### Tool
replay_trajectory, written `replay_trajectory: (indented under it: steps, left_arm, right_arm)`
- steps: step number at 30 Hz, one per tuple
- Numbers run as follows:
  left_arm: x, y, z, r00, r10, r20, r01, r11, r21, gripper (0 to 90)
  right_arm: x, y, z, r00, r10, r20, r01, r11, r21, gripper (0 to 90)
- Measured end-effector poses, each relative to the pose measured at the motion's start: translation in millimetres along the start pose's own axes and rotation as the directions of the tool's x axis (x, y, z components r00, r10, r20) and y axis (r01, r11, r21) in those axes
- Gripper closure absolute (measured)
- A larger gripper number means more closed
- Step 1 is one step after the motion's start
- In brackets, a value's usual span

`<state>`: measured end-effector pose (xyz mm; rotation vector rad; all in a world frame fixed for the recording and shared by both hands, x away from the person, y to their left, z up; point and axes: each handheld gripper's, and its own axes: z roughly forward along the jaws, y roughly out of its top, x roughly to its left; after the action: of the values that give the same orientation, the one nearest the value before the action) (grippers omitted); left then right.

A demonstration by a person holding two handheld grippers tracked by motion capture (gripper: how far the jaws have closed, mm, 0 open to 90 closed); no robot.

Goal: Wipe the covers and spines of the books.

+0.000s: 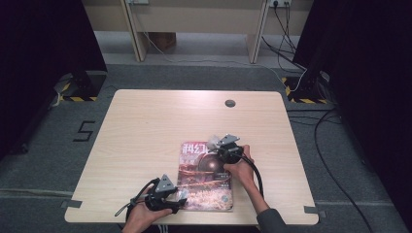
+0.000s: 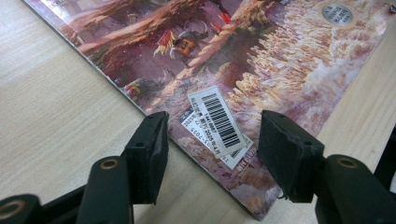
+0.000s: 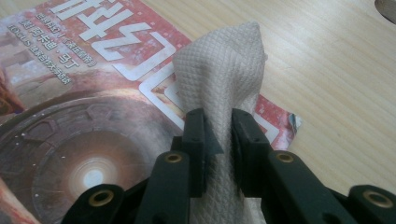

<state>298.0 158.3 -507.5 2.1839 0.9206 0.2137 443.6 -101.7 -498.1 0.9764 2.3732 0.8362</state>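
High view: nearest the table's front edge, the left gripper (image 1: 179, 198) sits at the near left corner of a magazine (image 1: 201, 187) that lies flat on the pale wooden table (image 1: 136, 136). Through the left gripper view its jaws stand moderately apart and empty, straddling that corner beside a white barcode sticker (image 2: 219, 122); whether a pad touches the cover I cannot tell. Farther on, the right gripper (image 3: 218, 135) is clamped on a bunched white paper towel (image 3: 219, 74), whose quilted end rises above the jaws over the magazine's far right corner.

The step in hand looks like wiping the cover while the left gripper steadies it. Next, the towel probably has to be pressed down and drawn across the glossy surface, with that near corner pinned so the magazine cannot slide.

Its cover is reddish-brown fantasy artwork with a dark sphere and large white title characters; the far corner looks slightly dog-eared.
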Motion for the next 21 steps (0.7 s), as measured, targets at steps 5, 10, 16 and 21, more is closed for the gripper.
replay_trajectory:
  steps: [5, 10, 16, 21]
  left_arm:
    - [-0.5, 0.1, 0.0, 1.0, 0.005, -0.002, -0.005, 1.0, -0.001, 41.9]
    - [-0.4, 0.4, 0.1, 1.0, 0.008, -0.002, -0.008, 1.0, 0.001, 41.9]
    - [0.3, 0.8, 0.4, 0.9999, 0.013, 0.0, -0.013, 0.9999, 0.003, 41.4]
    - [1.7, 0.8, 0.8, 1.0, 0.006, 0.007, -0.006, 1.0, 0.002, 40.1]
  right_arm:
    - [-17.4, -0.3, 4.2, 0.9962, 0.048, 0.073, -0.048, 0.999, 0.007, 77.4]
    - [-27.0, 1.2, 6.7, 0.991, 0.096, 0.093, -0.098, 0.995, 0.016, 77.4]
    - [-21.9, 3.0, 7.0, 0.9921, 0.087, 0.091, -0.089, 0.996, 0.017, 77.5]
    - [-12.4, 6.2, 8.9, 0.9961, 0.068, 0.057, -0.068, 0.998, 0.007, 77.4]
